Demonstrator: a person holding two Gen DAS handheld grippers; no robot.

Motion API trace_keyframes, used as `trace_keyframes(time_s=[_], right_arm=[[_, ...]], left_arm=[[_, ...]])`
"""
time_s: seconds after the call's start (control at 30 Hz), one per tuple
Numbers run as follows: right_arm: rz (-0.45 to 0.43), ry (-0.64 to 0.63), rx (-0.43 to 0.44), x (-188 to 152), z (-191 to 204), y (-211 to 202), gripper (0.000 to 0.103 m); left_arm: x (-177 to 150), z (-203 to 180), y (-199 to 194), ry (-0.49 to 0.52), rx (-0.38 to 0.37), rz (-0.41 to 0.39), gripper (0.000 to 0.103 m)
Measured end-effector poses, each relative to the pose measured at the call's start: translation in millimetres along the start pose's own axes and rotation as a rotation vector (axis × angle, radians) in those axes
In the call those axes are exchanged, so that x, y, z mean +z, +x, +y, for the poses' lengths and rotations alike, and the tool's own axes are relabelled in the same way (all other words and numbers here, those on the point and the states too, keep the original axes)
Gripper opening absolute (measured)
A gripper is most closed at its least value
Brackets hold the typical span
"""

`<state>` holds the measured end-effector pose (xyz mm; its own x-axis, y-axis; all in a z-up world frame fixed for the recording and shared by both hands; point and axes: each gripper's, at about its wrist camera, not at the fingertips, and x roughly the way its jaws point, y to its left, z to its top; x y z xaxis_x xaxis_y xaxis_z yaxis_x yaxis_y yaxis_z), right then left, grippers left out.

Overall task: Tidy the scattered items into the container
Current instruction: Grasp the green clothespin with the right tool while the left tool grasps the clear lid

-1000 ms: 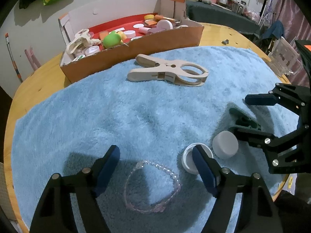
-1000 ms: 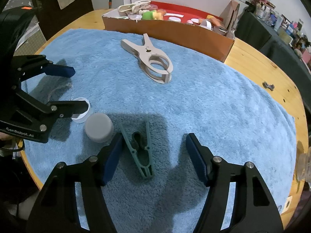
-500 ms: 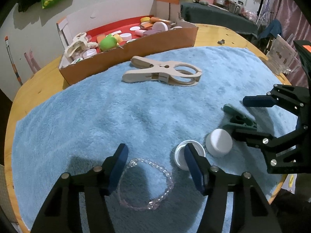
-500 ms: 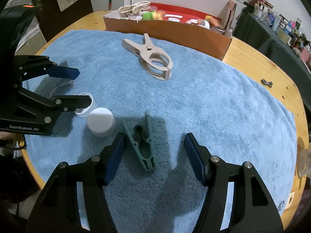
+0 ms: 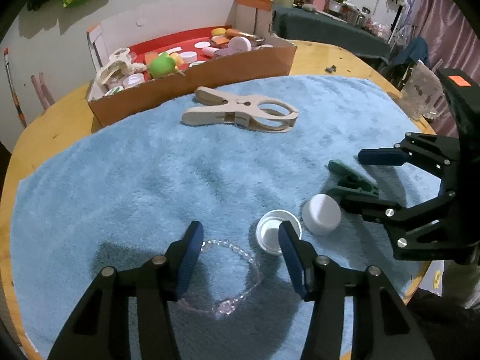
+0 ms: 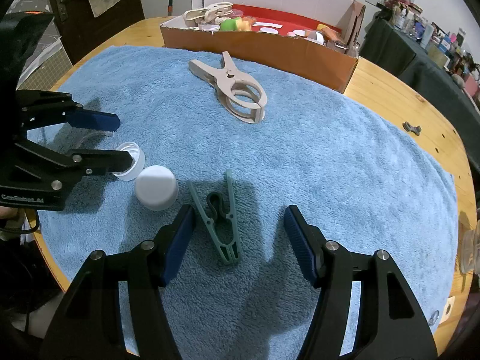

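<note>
A clear pink bead bracelet [image 5: 255,265] lies on the blue towel [image 5: 120,180] between the jaws of my left gripper [image 5: 240,234]. Those jaws are closing, and the right pad is still clear of the beads. An upturned white cap [image 5: 271,235] sits just beyond the right finger, with a closed white cap [image 5: 321,214] beside it. My right gripper [image 6: 238,213] stands open astride a green clothespin [image 6: 226,240], which lies nearer its left finger. A large beige clip [image 6: 231,87] lies mid-towel. The cardboard box [image 6: 270,48], with a red floor and several items inside, stands at the far edge.
The towel covers most of a round wooden table [image 6: 390,90]. A clear plastic cup [image 5: 423,96] stands at the table's right edge. A small metal piece [image 6: 411,127] lies on the bare wood. Cluttered shelves and a dark-covered table stand behind.
My left gripper's jaws have narrowed around the bracelet, and the hand has crept a little forward. The right gripper's jaws narrowed slightly over the clothespin and then held still.
</note>
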<state>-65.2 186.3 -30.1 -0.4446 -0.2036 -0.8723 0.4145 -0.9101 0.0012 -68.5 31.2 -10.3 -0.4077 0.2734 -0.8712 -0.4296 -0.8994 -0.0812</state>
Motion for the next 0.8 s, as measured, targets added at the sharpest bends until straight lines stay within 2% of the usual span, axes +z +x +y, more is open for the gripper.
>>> trace_keyframes(time_s=[0.2, 0.4, 0.67, 0.8], right_arm=[[0.000, 0.000, 0.001, 0.1, 0.3, 0.0, 0.060], [0.001, -0.001, 0.001, -0.5, 0.1, 0.2, 0.060], [-0.001, -0.004, -0.001, -0.5, 0.5, 0.4, 0.060], [-0.002, -0.009, -0.002, 0.4, 1.4, 0.6, 0.059]], left_arm=[[-0.6, -5.8, -2.1, 0.014, -0.092, 0.011, 0.055], [0.5, -12.2, -1.6, 0.037, -0.112, 0.015, 0.052], [1.8, -14.0, 7.7, 0.056, -0.066, 0.030, 0.035], [2.4, -12.8, 8.0, 0.053, -0.050, 0.024, 0.035]])
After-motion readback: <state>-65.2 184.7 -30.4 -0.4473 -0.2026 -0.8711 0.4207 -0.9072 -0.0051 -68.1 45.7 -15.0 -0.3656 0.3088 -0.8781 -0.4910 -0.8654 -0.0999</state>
